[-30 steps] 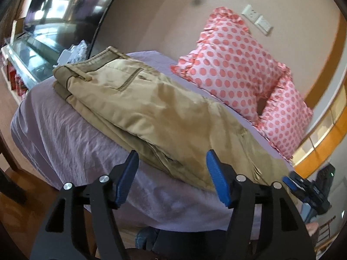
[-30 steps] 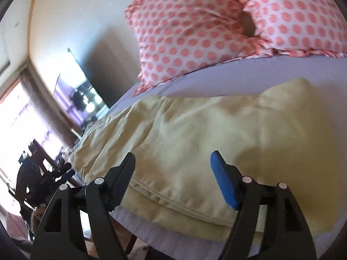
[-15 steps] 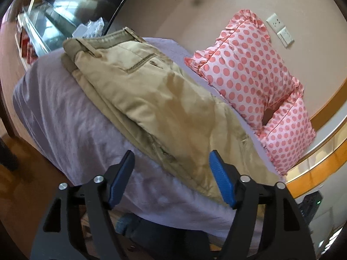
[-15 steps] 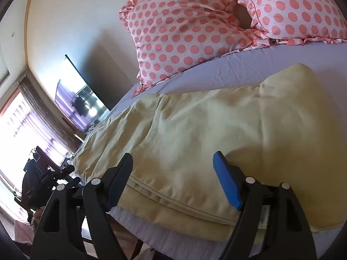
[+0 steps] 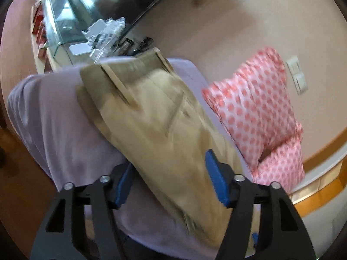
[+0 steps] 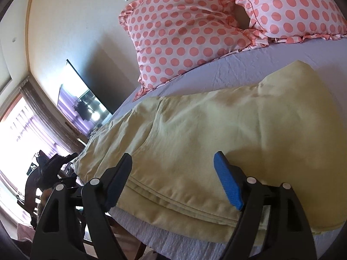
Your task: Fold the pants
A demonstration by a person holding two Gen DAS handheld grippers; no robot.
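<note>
Khaki pants (image 5: 151,119) lie folded lengthwise along the near edge of a bed with a lavender sheet (image 5: 56,119). The waistband is at the far end in the left wrist view. My left gripper (image 5: 169,177) is open and empty, over the leg part near the bed's edge. In the right wrist view the pants (image 6: 216,134) spread wide, with the leg hems at the right. My right gripper (image 6: 173,177) is open and empty, its jaws on either side of the pants' near edge, just above it.
Two pink polka-dot pillows (image 6: 184,28) lean on the wall at the head of the bed. A glass-topped cabinet (image 5: 65,28) with small items stands beyond the bed. A TV (image 6: 82,101) and a bright window (image 6: 19,125) are at the left.
My left gripper has moved closer to the pants and turned toward the waistband end, with motion blur. My right gripper has edged slightly closer to the pants' near edge. Both stay open.
</note>
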